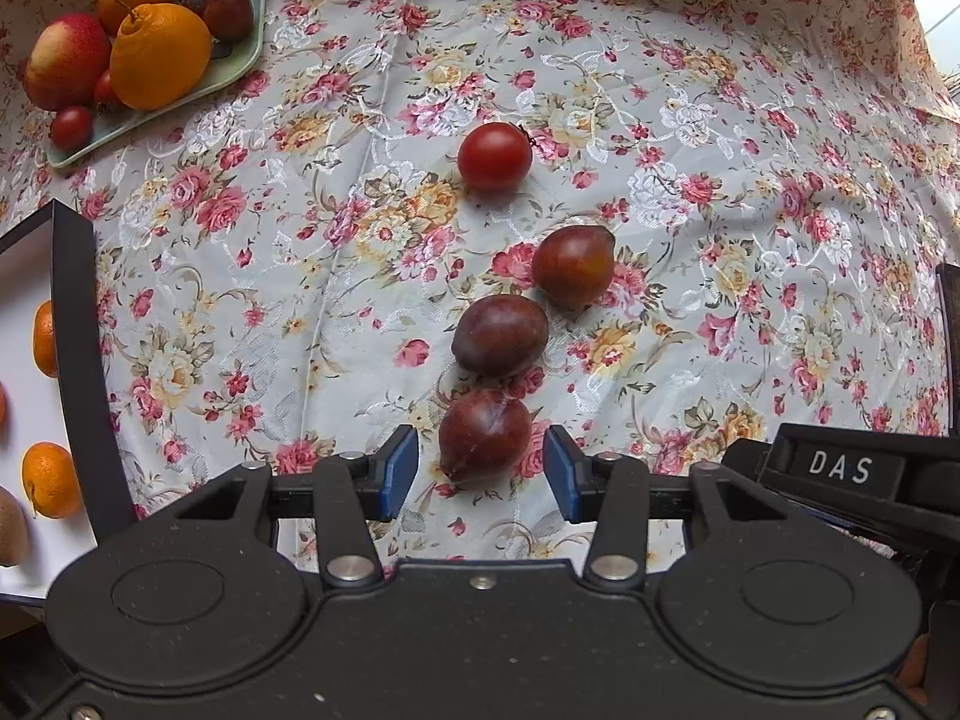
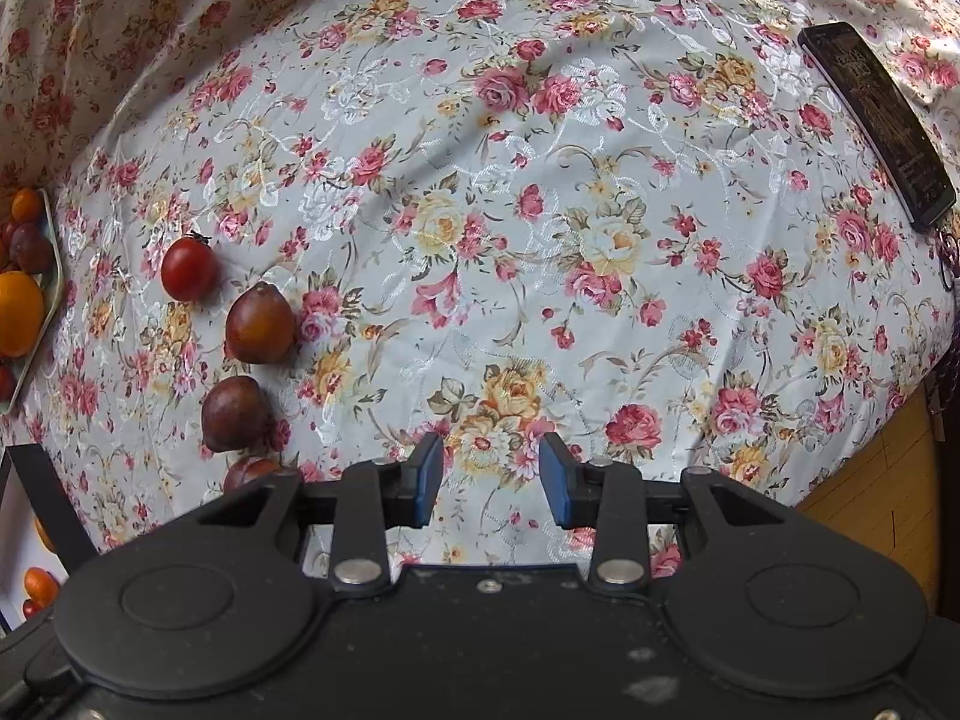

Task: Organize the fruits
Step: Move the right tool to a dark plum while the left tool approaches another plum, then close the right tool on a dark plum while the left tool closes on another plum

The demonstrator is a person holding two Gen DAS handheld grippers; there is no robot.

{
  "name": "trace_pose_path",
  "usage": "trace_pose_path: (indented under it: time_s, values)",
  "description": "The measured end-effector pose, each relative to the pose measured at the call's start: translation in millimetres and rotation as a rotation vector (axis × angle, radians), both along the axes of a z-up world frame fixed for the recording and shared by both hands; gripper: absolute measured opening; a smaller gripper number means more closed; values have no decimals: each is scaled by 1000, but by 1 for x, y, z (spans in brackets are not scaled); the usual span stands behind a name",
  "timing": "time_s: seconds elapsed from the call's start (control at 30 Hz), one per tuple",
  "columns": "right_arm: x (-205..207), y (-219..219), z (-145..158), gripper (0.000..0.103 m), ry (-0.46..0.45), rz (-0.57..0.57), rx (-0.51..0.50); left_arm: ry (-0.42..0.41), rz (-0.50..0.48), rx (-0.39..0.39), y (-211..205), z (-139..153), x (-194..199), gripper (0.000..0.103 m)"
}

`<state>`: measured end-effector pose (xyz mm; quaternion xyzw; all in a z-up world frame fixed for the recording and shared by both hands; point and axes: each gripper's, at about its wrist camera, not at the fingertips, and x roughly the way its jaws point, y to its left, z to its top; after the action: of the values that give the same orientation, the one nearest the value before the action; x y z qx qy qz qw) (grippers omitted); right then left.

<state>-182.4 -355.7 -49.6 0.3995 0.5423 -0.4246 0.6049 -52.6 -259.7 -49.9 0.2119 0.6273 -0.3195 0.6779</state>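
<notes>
A floral cloth [image 1: 690, 120] covers the whole counter, and the fruit is spread over it in three places. At the far left a pale green tray [image 1: 234, 69] holds a pile: two large oranges [image 1: 159, 57], an apple [image 1: 66, 60], dark plums and small red fruits. At the near left edge a white box with a dark rim [image 1: 84, 360] holds small oranges [image 1: 51, 480] and something brown, only partly in view. A dark phone [image 2: 876, 120] lies far right, well apart from everything else.

Down the middle of the cloth runs a loose row of four fruits: a red tomato [image 1: 495, 156] farthest, then three plums, the middle two at [image 1: 573, 267] and [image 1: 500, 335], each just beside the next.

The step in hand looks like the sorting of this row. The left gripper [image 1: 480, 468] has its jaws open on either side of the nearest plum [image 1: 484, 447], with a gap showing at each blue pad, so nothing is gripped. The right gripper [image 2: 491, 474] hangs to the right of the row, jaws open and empty above bare cloth.

The next move, as I judge it, calls for closing the left jaws gently on that plum, since it is round and could roll or bruise, then lifting it clear of its neighbour. Whether it belongs in the tray or the box I cannot tell.
</notes>
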Motion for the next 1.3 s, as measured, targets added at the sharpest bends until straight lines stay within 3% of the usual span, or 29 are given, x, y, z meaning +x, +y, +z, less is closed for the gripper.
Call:
trace_pose_path:
  time_s: [0.23,0.3,0.4,0.7,0.77,1.03,1.3]
  values:
    - [2,2,0,38,-4,4,1,-5,18,17,-3,-9,2,51]
    - [2,1,0,38,-5,1,6,25,27,0,-3,-13,5,44]
    - [3,0,-1,38,-4,-4,7,37,53,-13,0,-11,8,44]
    - [13,4,-7,38,2,-2,18,-35,118,-3,16,7,25,40]
    - [18,6,-7,38,4,-1,21,-52,132,-1,22,10,32,14]
    - [39,14,-14,37,13,-6,38,-39,183,-10,38,15,56,16]
    - [60,10,4,37,-106,-39,-9,-16,190,-10,49,14,68,22]
